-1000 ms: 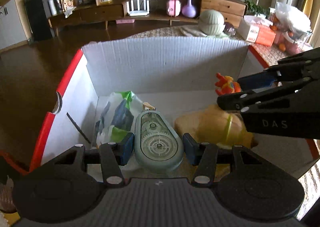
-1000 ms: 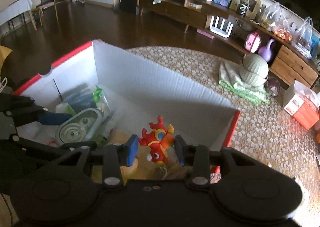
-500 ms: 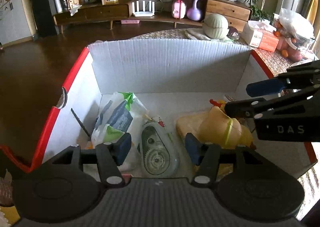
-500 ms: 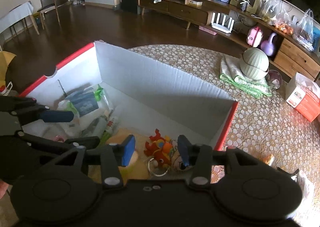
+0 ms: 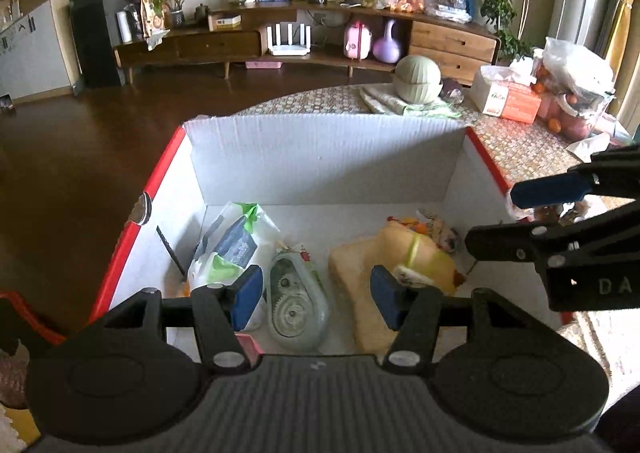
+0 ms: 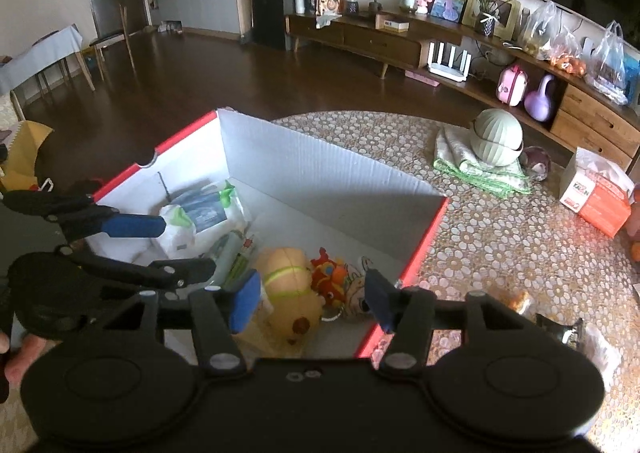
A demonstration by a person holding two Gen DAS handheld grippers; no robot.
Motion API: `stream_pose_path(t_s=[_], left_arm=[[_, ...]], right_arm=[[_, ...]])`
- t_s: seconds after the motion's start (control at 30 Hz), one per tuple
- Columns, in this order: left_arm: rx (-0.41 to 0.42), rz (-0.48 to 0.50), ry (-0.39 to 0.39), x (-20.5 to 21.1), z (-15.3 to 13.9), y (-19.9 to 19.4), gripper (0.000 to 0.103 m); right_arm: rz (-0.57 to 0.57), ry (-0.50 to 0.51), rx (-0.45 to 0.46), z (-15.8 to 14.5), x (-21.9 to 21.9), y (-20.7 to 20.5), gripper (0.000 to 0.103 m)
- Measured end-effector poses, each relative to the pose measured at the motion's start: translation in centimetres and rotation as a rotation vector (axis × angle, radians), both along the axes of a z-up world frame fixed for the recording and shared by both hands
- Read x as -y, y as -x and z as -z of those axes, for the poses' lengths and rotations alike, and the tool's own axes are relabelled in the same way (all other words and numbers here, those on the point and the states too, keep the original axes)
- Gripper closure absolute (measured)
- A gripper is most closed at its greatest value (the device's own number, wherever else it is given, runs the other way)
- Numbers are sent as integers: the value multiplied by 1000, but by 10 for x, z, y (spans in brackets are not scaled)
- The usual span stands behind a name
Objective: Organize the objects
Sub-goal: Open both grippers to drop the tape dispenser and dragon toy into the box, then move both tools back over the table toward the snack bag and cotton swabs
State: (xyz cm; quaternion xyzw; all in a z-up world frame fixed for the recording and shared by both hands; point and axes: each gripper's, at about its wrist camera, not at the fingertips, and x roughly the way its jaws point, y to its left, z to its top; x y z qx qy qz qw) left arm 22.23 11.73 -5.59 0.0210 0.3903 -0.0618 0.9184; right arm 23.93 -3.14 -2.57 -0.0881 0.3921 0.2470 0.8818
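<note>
- Left gripper (image 5: 316, 295): fingers spread, nothing between them, above near edge of white cardboard box (image 5: 324, 161)
- Right gripper (image 6: 310, 299): fingers spread, empty, over box's right end
- Box sits on patterned desk (image 6: 500, 237)
- Inside box: green tape dispenser (image 5: 294, 299) lying flat beside wipes packet (image 5: 230, 245); yellow plush toy (image 6: 290, 285) to the right, red-orange toy (image 6: 328, 279) touching it
- Tissue box (image 6: 596, 195) well apart on desk

"DA" — right hand-held gripper (image 5: 560, 221)
</note>
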Motion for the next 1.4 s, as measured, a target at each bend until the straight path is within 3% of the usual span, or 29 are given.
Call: stream_pose_path(t_s=[0.13, 0.2, 0.43, 0.5, 0.67, 0.9, 1.4], left_arm=[[16, 6, -1, 9, -10, 10, 43], [29, 6, 2, 13, -16, 16, 33], [53, 21, -1, 30, -28, 34, 33], [56, 23, 2, 34, -29, 39, 32], [64, 19, 15, 44, -32, 50, 25], [71, 35, 24, 67, -33, 65, 23], [45, 160, 48, 148, -20, 75, 19]], right_arm=[[-1, -22, 10, -9, 11, 13, 42], [-2, -33, 17, -13, 18, 19, 41], [-8, -65, 33, -25, 43, 42, 39], [-10, -81, 35, -27, 51, 48, 32], [-8, -105, 54, -31, 72, 65, 28], [12, -115, 64, -29, 109, 86, 21], [134, -65, 67, -7, 214, 116, 18]])
